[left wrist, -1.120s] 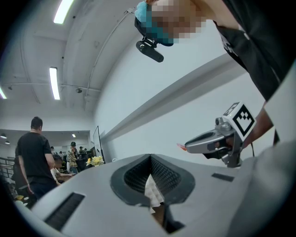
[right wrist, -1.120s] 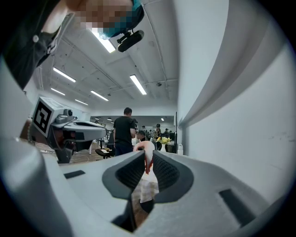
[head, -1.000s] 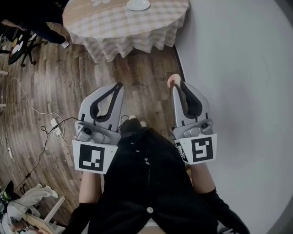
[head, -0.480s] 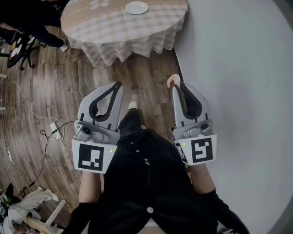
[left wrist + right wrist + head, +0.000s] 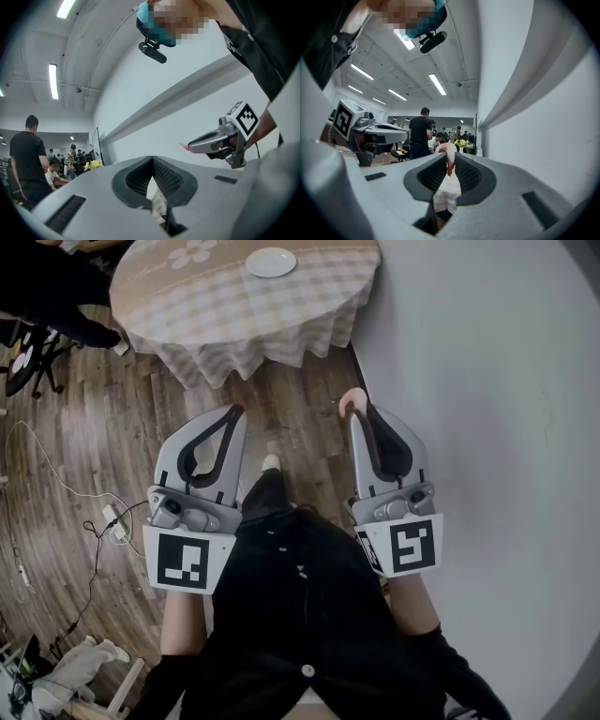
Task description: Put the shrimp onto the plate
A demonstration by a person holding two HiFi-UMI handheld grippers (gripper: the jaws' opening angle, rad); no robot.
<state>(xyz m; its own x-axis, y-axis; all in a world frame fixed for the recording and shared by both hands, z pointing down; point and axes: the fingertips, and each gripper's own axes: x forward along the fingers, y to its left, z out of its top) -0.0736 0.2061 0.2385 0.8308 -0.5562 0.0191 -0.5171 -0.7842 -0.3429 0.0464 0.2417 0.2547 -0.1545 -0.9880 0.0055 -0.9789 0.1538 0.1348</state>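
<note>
I am holding the right gripper clamped on the shrimp, its pink end poking past the jaw tips, out over the wood floor beside the white wall. The left gripper is hanging alongside, jaws pressed together on nothing. The plate is sitting on the round checked table, nearer its right edge, well apart from the shrimp.
</note>
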